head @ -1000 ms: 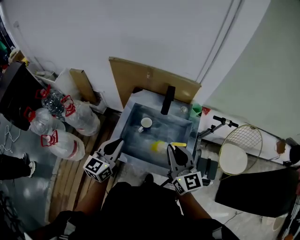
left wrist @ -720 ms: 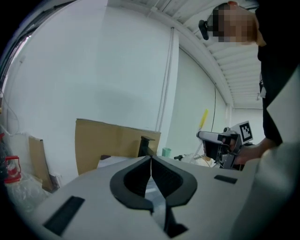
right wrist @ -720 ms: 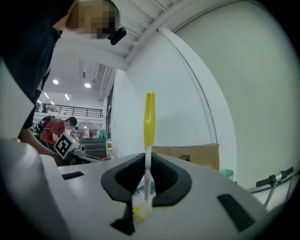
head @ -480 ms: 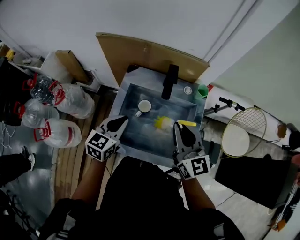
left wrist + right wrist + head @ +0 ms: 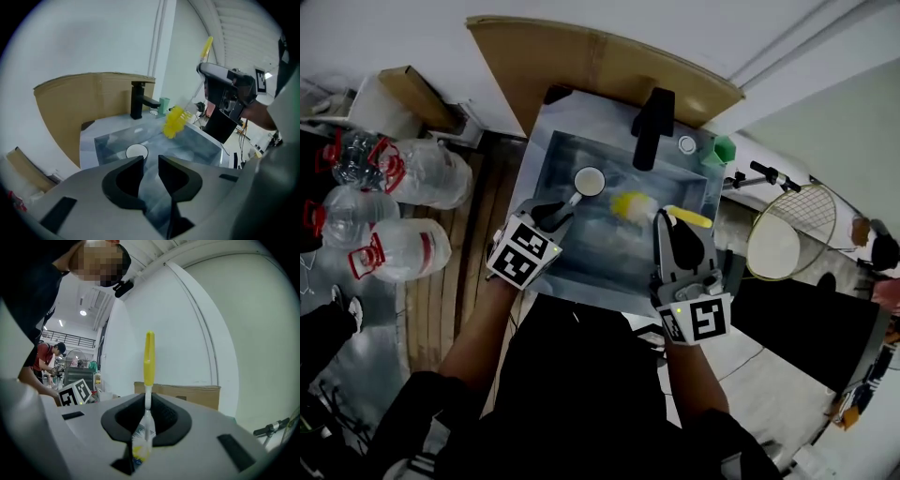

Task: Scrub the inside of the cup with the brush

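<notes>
Over the sink (image 5: 540, 174) rim, left hand-held gripper (image 5: 150, 161), just opening, empty; right hand-held gripper (image 5: 147, 404) pinches brush (image 5: 149, 357).

Left gripper (image 5: 561, 212) now off the front-left rim of the sink (image 5: 534, 164) and down inside the basin, tipped nose-down, tips just short of the cup (image 5: 589, 180). Jaws were shut; they have just been opening, nothing between them. Right gripper (image 5: 673, 227) is further forward along the sink's right side, so the brush (image 5: 636, 206) has its yellow bristle head mid-basin, closer to the faucet (image 5: 652, 127).
</notes>
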Demonstrator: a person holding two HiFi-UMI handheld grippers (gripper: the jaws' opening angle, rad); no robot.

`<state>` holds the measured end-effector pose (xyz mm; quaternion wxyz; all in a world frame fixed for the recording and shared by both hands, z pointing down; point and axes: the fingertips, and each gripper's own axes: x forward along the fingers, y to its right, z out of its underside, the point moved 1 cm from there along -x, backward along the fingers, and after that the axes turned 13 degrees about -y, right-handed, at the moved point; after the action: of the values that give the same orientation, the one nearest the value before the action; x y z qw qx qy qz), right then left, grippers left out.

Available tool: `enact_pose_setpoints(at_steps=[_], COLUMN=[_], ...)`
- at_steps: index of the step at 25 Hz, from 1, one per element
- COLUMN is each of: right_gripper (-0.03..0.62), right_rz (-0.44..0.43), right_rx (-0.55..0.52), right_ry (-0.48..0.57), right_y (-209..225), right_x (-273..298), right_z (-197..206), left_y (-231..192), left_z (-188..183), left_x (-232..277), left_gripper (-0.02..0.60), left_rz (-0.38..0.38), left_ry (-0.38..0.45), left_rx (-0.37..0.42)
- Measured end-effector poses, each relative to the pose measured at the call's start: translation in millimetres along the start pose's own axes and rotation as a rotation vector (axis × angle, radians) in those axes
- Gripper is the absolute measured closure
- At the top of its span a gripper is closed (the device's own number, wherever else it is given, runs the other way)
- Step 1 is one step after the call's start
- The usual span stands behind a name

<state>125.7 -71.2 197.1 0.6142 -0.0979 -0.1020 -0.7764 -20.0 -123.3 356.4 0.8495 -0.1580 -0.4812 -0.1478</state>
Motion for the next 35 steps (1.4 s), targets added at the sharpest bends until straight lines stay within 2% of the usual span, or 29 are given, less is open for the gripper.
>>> enact_pose_setpoints(at_steps=[6,13,19,21,23,25,30,35], right_gripper=[0.543,0.545,0.545,0.543,0.544,0.543,0.543,0.543], right_rz=[-0.015,-0.114,-0.183,-0.197,-0.216,-0.233,-0.233,-0.232], right_rx=[-0.052,-0.014,-0.040,-0.040,-0.044,-0.049,-0.065,-0.060], right_ry=[0.005,0.012,0.044,0.055,0.064,0.070,0.098,0.096], right_y=[-6.3,-2.3,-2.1,-4.3,-7.5,-9.4,-3.4,1.2], right_x=[20.7,42.4,54.9,57.0,59.6,59.5,52.7,54.7], right_z=[6.7,32.0,47.4,49.3,50.9,54.0,60.9,65.7], left_y=[-6.9,-17.1,-18.1,-17.8,-20.0,-23.5,-30.3,-38.4], left_z=[8.5,15.9,31.6,31.3,29.5,31.6,32.3,38.6], left_x=[35.2,75.4,103.4,107.9,110.5,115.2,131.2,143.4], left_gripper=[0.437,0.437,0.438,0.449,0.436,0.428,0.428,0.426], left_rz=[-0.025,-0.052,-0.077,-0.064,-0.061,-0.089,-0.155,-0.174], left_ry=[-0.102,-0.209,-0.296,-0.304,-0.320,-0.352,-0.389,-0.426], left_rx=[0.036,-0.002,-0.022,-0.040,-0.056,-0.051,-0.031,-0.046])
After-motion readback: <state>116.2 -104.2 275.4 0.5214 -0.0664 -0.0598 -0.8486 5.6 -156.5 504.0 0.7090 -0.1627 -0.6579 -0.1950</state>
